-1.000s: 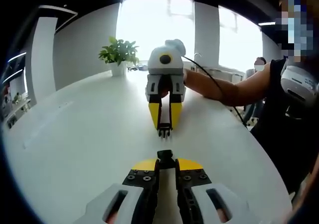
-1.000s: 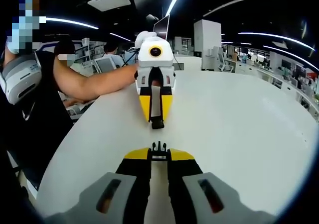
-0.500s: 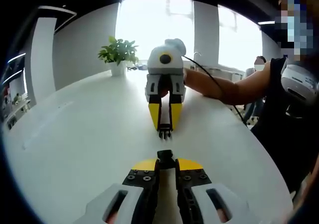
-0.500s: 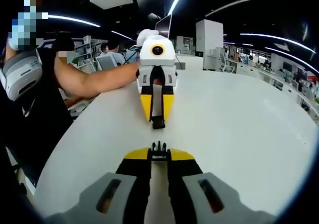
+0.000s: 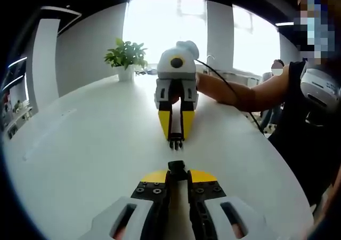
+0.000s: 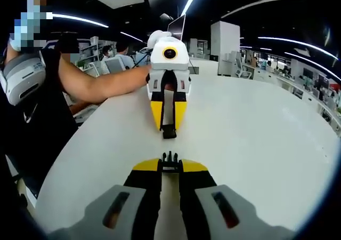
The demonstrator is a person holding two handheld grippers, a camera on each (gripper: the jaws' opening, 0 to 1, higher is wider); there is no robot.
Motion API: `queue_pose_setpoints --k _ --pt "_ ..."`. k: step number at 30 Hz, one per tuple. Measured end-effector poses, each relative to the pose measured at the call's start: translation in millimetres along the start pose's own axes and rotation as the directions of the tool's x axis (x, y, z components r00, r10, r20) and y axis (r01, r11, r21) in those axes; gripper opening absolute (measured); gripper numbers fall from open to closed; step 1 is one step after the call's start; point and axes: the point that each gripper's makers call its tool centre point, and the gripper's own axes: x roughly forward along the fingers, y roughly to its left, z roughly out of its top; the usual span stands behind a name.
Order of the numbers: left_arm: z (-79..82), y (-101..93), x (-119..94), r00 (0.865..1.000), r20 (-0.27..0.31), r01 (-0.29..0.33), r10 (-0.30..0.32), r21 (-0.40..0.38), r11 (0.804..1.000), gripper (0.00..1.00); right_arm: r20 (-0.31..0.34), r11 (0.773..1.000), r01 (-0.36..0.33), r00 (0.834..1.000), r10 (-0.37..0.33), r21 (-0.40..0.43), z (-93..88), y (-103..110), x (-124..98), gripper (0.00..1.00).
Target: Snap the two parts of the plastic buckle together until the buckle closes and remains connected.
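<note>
Buckle halves, two in all, one pinched at the tip of each of my grippers. In the left gripper view, my left gripper (image 5: 177,172) has its yellow-tipped jaws pressed together on the socket half (image 5: 177,166), a small black piece just past the tips. Facing it across a short gap of white table (image 5: 80,160) is my right gripper (image 5: 176,140), jaws likewise closed on the pronged half (image 5: 175,143), prongs pointing toward the socket. The halves are near each other, in line, not touching, just above the table.

In the right gripper view the same pair appears reversed: the pronged half (image 6: 170,159) at my right gripper (image 6: 170,164), the socket half (image 6: 169,133) at my left gripper (image 6: 169,127) opposite.

I can read no brand, label or writing on anything.

Background: one potted plant (image 5: 127,57) at the far table edge, and a person's bare forearm (image 5: 234,95) behind the right gripper.
</note>
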Motion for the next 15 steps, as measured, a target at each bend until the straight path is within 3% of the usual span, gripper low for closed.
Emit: queue_pose_setpoints --k 15 --pt "-0.3 -2.2 1.5 1.0 0.003 0.007 -0.007 0.004 1.0 0.1 0.016 1.0 -0.009 1.0 0.009 0.0 1.3 -0.5 3.7 0.1"
